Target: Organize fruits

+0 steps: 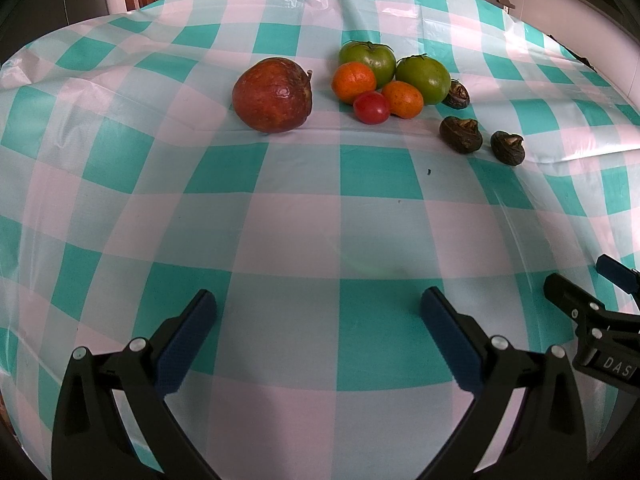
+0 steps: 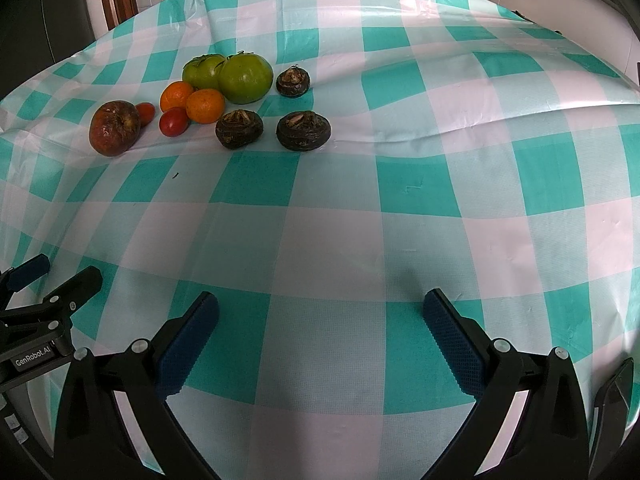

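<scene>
On the table [image 2: 400, 240], covered with a teal-and-white checked cloth, the fruits lie in a loose cluster, and the large green tomato [image 2: 245, 79] serves as landmark. Far left of it sits the reddish-brown apple [image 2: 115, 128], likely firm and the heaviest piece; grip it across its widest girth. Just left of the tomato lie two oranges [image 2: 205, 106], and in front of those a cherry tomato [image 2: 173, 121], smooth, soft and prone to rolling, so it wants a gentle squeeze. Right of the tomato lie three dark water chestnuts [image 2: 303, 130], probably hard and rough. The left gripper [image 1: 318, 334] and right gripper [image 2: 320, 334] both stand wide and empty, well short of the cluster.
</scene>
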Action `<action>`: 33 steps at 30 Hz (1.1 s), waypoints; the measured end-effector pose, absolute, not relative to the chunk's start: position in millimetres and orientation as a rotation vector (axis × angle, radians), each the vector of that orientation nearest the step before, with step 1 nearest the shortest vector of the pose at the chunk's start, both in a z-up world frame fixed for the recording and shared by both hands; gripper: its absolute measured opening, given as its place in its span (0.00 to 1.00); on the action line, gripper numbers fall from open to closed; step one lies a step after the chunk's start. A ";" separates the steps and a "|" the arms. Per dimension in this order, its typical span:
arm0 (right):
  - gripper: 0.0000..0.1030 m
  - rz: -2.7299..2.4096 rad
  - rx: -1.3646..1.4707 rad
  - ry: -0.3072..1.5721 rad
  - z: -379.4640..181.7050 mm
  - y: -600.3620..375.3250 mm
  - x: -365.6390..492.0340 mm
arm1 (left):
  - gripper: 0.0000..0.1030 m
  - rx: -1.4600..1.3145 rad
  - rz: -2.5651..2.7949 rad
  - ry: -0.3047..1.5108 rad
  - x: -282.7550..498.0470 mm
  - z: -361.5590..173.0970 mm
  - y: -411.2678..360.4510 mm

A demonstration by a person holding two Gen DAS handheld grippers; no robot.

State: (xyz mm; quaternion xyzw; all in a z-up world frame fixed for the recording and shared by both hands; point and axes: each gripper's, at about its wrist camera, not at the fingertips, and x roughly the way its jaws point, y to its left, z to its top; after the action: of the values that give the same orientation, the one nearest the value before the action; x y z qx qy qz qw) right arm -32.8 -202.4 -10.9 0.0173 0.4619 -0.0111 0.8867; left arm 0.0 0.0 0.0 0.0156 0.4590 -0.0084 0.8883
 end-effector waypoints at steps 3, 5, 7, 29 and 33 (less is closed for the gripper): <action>0.96 -0.023 0.036 0.960 -10.9 -202.2 -33.0 | 0.99 0.032 -0.017 0.954 0.0 0.0 0.0; 0.96 -0.023 0.036 0.960 -10.9 -202.0 -33.1 | 0.99 0.032 -0.017 0.954 0.0 0.0 0.0; 0.96 -0.023 0.036 0.960 -10.9 -201.8 -33.3 | 0.99 0.032 -0.017 0.954 0.0 0.0 0.0; 0.96 -0.024 0.036 0.960 -10.2 -198.7 -36.2 | 0.99 0.033 -0.018 0.954 0.0 0.0 0.0; 0.96 0.000 0.024 0.967 -9.6 -198.6 -34.5 | 0.99 0.034 -0.023 0.956 -0.1 -0.2 -0.2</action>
State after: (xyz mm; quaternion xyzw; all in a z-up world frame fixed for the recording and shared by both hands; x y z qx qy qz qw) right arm -34.5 -198.6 -9.6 0.0116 0.4649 0.0001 0.8853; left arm -0.1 -0.2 -0.2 0.0164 0.4600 -0.0111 0.8877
